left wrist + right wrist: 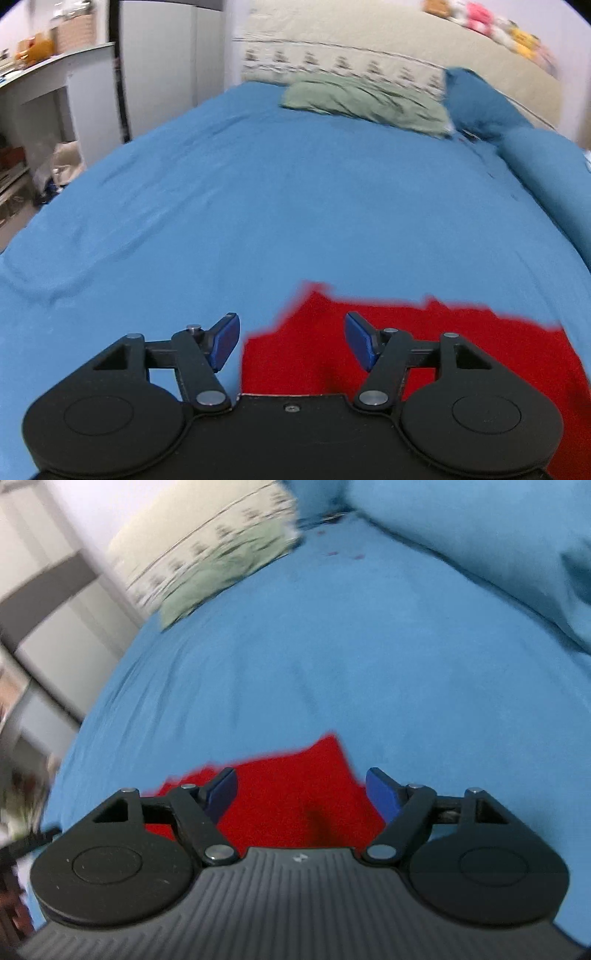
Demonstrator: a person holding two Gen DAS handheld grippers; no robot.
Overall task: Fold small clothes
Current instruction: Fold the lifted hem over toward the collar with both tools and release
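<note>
One red garment (pixel 424 343) on bed (pixel 258 206); two open grippers.

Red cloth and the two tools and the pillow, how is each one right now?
Red cloth: lying on the blue bedsheet, not gripped.
Left tool: open, over the cloth's edge.
Right tool: open, over the cloth.
Green pillow: lying at the bed's far end.

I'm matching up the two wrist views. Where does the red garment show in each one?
Left wrist: red garment at bottom centre-right, under the open left gripper.
Right wrist: red garment at bottom centre, between the open right gripper fingers.
Shared landmark: green pillow at the far end of the blue bedsheet.
</note>
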